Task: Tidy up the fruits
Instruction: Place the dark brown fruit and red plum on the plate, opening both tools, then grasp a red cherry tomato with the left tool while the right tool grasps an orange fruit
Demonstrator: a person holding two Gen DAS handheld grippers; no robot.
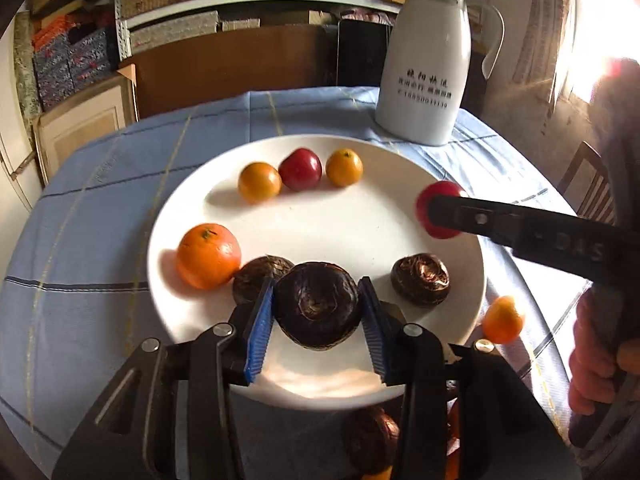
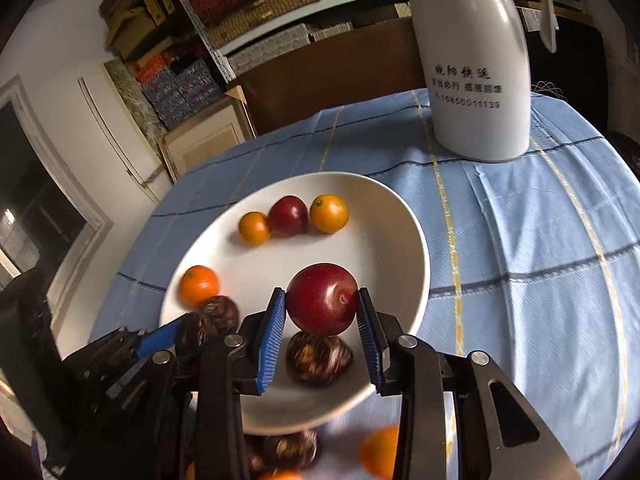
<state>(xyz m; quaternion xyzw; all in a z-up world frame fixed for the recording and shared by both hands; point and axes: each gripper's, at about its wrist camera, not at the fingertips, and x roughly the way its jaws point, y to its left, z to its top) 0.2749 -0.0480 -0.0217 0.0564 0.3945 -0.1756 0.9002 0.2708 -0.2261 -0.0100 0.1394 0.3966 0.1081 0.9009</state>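
The left tongs (image 1: 318, 312) were clamped on a dark brown water chestnut (image 1: 317, 305), held between the blue pads over the near part of the white plate (image 1: 360, 152). The right tongs (image 2: 322, 320) gripped a red plum (image 2: 322, 298) above the plate's right side, with another water chestnut (image 2: 319, 356) lying directly beneath them.

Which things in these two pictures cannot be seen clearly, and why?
- Left wrist view: a dark fruit off the plate, half hidden by the left gripper.
- Right wrist view: an orange fruit, blurred and cut off by the bottom edge.
- Right wrist view: a brown fruit, blurred, partly under the red fruit.
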